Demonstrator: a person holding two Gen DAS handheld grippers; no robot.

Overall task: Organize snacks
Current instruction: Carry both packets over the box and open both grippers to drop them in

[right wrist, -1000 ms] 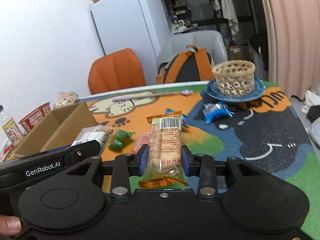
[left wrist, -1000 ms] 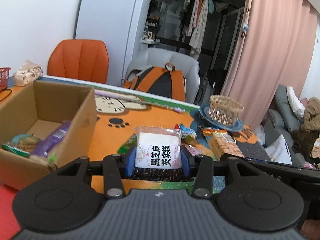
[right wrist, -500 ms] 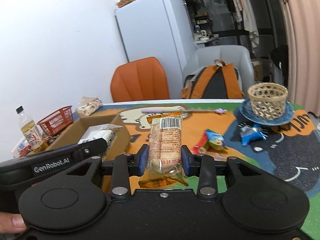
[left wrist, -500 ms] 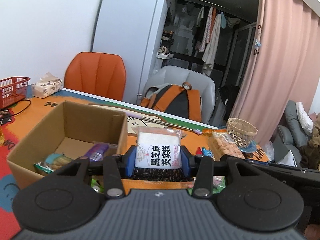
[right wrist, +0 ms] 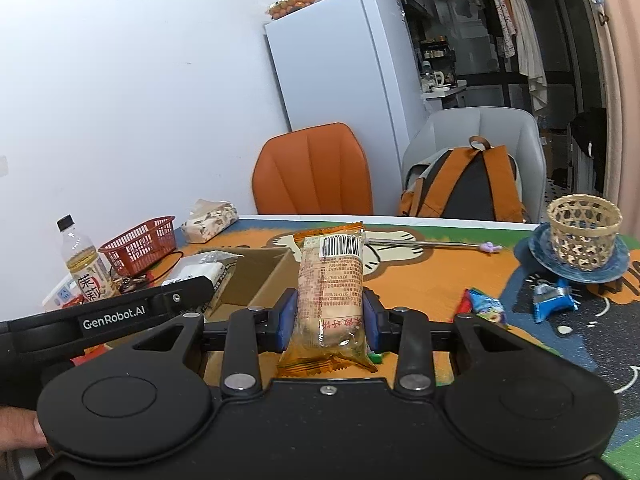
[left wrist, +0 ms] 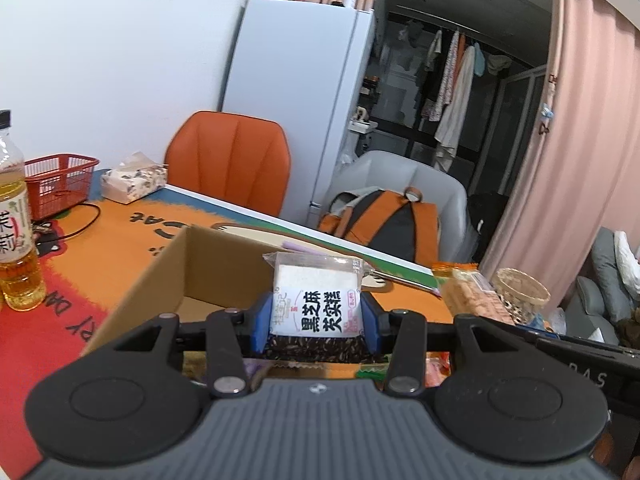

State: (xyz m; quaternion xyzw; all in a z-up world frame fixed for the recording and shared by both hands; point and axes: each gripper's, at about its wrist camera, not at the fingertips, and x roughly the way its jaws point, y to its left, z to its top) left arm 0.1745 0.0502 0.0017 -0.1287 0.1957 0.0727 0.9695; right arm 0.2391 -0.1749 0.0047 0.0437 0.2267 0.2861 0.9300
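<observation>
1. Here the left gripper (left wrist: 316, 320) has its jaws clenched on a white black-sesame snack pack (left wrist: 317, 297), which stands upright between the blue pads, label facing the camera
2. Just beyond and below those jaws sits an open cardboard box (left wrist: 208, 264) on the bench (left wrist: 120, 236)
3. The right gripper (right wrist: 330, 314) grasps an orange-wrapped biscuit pack (right wrist: 331, 292) upright, barcode at the top, crimped lower end hanging below the jaws
4. Left of the right jaws, the box (right wrist: 260, 276) shows again, with the left gripper's body and its white pack over it
5. Right of the right jaws, two blue snack packets (right wrist: 486, 306) lie loose on the bench, near a woven basket (right wrist: 582, 226) on a blue plate (right wrist: 536, 248)
6. Far left of both jaws stand a tea bottle (right wrist: 86, 264) and a red basket (right wrist: 140, 244)
</observation>
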